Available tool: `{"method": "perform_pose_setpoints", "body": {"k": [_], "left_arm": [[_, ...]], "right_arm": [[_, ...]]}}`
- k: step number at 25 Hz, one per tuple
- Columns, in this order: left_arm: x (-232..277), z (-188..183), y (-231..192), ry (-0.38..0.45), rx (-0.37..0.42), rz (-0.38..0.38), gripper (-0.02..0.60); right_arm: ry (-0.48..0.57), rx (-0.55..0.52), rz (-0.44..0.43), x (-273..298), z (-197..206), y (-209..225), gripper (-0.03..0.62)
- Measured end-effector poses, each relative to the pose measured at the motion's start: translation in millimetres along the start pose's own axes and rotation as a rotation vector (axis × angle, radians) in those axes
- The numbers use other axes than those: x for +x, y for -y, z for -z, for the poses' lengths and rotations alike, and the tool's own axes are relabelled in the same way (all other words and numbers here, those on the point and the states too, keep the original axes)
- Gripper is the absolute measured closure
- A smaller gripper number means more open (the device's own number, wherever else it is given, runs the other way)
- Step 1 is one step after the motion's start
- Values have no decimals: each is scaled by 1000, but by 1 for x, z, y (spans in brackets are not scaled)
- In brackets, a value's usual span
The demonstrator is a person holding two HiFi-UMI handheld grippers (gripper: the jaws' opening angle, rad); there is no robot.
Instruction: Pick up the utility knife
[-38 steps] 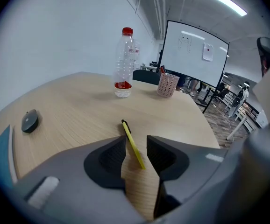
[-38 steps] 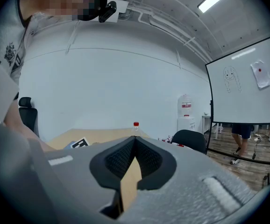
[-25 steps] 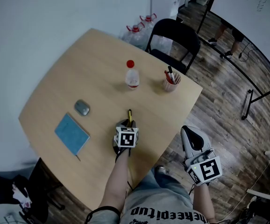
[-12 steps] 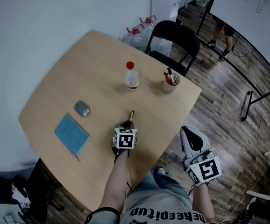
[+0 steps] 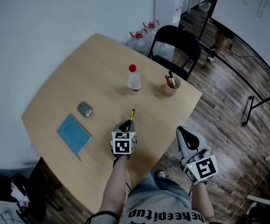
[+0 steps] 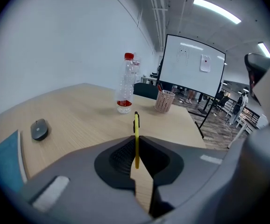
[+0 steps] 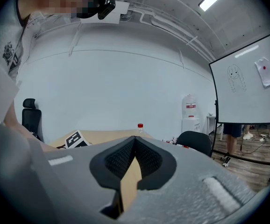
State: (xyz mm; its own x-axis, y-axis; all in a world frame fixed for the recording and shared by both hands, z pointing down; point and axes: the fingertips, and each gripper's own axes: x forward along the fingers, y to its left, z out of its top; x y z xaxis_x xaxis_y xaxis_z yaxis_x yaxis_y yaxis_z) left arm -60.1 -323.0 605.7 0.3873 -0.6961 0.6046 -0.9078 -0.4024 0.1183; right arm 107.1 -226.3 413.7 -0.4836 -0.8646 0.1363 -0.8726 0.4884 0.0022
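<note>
Yellow utility knife [image 6: 136, 134], bottle [image 6: 125, 85], pen cup [image 6: 164, 101] beyond

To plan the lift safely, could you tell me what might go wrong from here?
1. The left gripper pinches the thin knife near one end, and its jaws are opening slightly, so the knife could slip or pivot.
2. The knife's free end points toward the bottle and pen cup; a forward swing might knock them.

Matt light-wood table [image 5: 55, 101], clear plastic bottle [image 5: 134, 81], smooth plastic utility knife [image 6: 136, 132], wood-plank floor [image 5: 228, 101].
</note>
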Motion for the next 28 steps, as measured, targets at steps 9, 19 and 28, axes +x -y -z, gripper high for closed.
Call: {"method": "perform_pose_setpoints", "body": {"k": [9,19,28], "left_arm": [[-35,-17,7,97,-6,2,537],[-79,-40,17,227,-3,-6,537],[-121,-52,24,332,-29,-9,537]], "right_arm": [[20,-4,-41,3,-6,-7,597],[40,-7,-81,3,-10,-17,597],[54,-18,-125,1,-14,-30,597]]}}
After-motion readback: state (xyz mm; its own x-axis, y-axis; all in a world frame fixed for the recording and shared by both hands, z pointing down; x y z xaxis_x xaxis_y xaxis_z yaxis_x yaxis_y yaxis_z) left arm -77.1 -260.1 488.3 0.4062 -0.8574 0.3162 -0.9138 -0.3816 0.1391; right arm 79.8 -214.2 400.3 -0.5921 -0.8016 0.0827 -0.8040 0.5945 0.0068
